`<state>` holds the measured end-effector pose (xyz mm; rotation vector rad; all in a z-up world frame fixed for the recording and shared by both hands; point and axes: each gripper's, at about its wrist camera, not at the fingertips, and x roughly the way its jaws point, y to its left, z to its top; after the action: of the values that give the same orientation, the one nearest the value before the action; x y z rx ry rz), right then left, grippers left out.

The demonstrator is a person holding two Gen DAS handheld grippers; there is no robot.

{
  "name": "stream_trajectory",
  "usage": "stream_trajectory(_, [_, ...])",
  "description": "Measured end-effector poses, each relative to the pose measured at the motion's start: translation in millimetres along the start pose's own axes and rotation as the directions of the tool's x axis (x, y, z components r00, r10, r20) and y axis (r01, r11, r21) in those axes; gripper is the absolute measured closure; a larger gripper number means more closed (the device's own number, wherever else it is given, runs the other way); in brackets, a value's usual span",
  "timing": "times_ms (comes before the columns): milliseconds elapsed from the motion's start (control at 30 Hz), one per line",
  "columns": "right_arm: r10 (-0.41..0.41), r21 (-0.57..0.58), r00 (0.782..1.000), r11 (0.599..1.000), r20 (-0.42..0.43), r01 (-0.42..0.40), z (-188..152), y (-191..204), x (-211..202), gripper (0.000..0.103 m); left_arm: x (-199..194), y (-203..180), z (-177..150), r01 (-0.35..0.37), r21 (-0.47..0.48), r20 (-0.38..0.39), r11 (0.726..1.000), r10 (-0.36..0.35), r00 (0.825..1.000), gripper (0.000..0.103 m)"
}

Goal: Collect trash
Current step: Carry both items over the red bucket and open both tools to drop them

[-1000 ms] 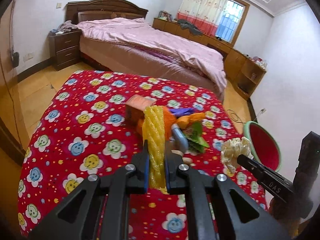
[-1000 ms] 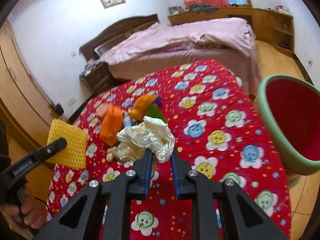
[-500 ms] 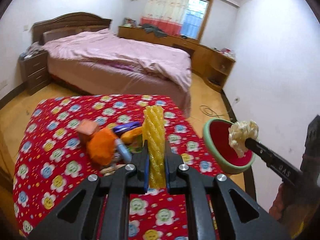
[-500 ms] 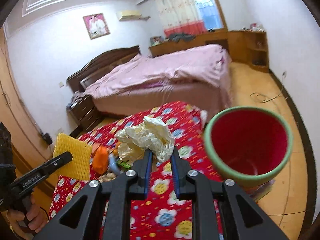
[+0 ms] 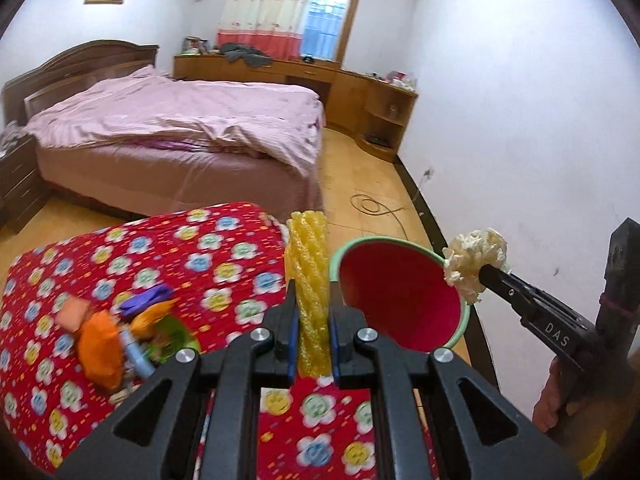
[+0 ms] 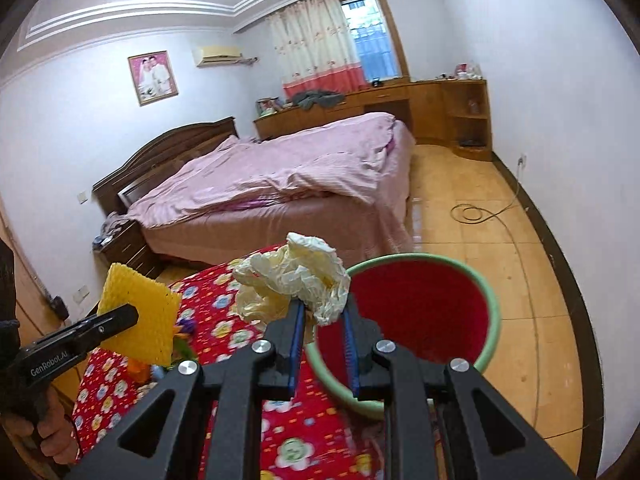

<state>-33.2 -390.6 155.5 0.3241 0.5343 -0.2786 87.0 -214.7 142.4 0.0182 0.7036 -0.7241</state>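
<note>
My left gripper (image 5: pixel 311 312) is shut on a yellow foam net sheet (image 5: pixel 308 276), held upright over the table's right edge, just left of the red bin (image 5: pixel 400 300) with a green rim. My right gripper (image 6: pixel 322 320) is shut on a crumpled cream paper wad (image 6: pixel 296 280), held above the near rim of the bin (image 6: pixel 420 308). The right wrist view shows the yellow sheet (image 6: pixel 140 316) in the left gripper (image 6: pixel 120 316) at the left. In the left wrist view the wad (image 5: pixel 474 262) hangs at the bin's right rim. More trash (image 5: pixel 120 336), orange, purple and green, lies on the table.
The table carries a red flowered cloth (image 5: pixel 220 264). Beyond it stands a bed (image 5: pixel 180 136) with a pink cover, and wooden cabinets (image 5: pixel 360 96) line the far wall. A cable coil (image 5: pixel 370 204) lies on the wooden floor. A white wall (image 5: pixel 520 140) is close on the right.
Both grippers have swung right and up, away from the trash pile toward the bin, each keeping its item. The bin now sits directly under the paper wad and beside the yellow sheet.
</note>
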Motion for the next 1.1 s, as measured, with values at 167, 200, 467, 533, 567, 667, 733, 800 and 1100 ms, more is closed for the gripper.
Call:
stream_trajectory(167, [-0.04, 0.021, 0.999, 0.999, -0.002, 0.04, 2, -32, 11, 0.083, 41, -26, 7, 0.037, 0.029, -0.03, 0.999, -0.036, 0.999, 0.092])
stream_trajectory(200, [-0.047, 0.027, 0.999, 0.999, -0.006, 0.047, 2, -39, 15, 0.083, 51, -32, 8, 0.047, 0.03, -0.041, 0.998, -0.046, 0.998, 0.092])
stream_trajectory(467, [-0.092, 0.063, 0.992, 0.993, -0.092, 0.098, 1, -93, 58, 0.083, 131, -62, 2, 0.086, 0.024, -0.156, 0.996, -0.081, 0.984, 0.092])
stream_trajectory(533, [-0.1, 0.063, 0.988, 0.992, -0.12, 0.108, 1, -100, 69, 0.083, 148, -66, -2, 0.089, 0.024, -0.187, 0.996, -0.083, 0.979, 0.092])
stream_trajectory(567, [-0.104, 0.067, 0.986, 0.991, -0.134, 0.113, 0, -104, 75, 0.083, 155, -67, -5, 0.09, 0.025, -0.198, 0.996, -0.084, 0.977, 0.092])
stream_trajectory(667, [-0.112, 0.079, 0.981, 0.989, -0.161, 0.126, -2, -116, 89, 0.083, 174, -68, -13, 0.081, 0.032, -0.236, 0.996, -0.071, 0.969, 0.092])
stream_trajectory(733, [-0.119, 0.085, 0.978, 0.987, -0.174, 0.135, -4, -121, 97, 0.083, 182, -66, -17, 0.084, 0.029, -0.259, 0.996, -0.074, 0.963, 0.092])
stream_trajectory(800, [-0.122, 0.095, 0.975, 0.985, -0.185, 0.141, -6, -125, 104, 0.083, 187, -65, -20, 0.089, 0.028, -0.275, 0.996, -0.078, 0.958, 0.092])
stream_trajectory(1100, [-0.135, 0.134, 0.968, 0.977, -0.211, 0.165, -12, -127, 122, 0.076, 195, -57, -26, 0.082, 0.014, -0.299, 0.997, -0.074, 0.951, 0.065])
